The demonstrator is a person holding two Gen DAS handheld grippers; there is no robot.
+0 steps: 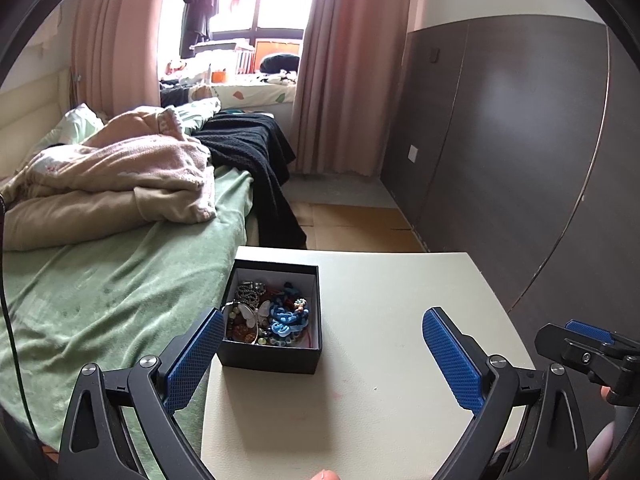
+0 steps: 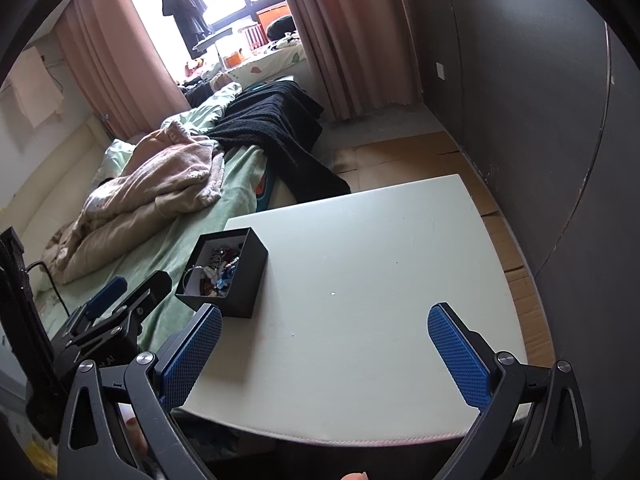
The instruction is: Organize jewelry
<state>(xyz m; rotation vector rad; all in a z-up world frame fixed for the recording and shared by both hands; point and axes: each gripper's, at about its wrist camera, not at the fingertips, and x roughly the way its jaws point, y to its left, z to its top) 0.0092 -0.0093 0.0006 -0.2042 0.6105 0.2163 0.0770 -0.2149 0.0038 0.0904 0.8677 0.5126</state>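
- Sitting at table left edge, 10 o'clock: black box, jewelry tangled, pieces indistinct.
- Left gripper spread, empty; right gripper spread, empty, above bare tabletop.

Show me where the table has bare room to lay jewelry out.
The white table is bare from the black box across to its right edge and down to the near edge. The box itself, at the bed-side edge, is crammed with tangled jewelry.

Both wrist views downward, sharing table.
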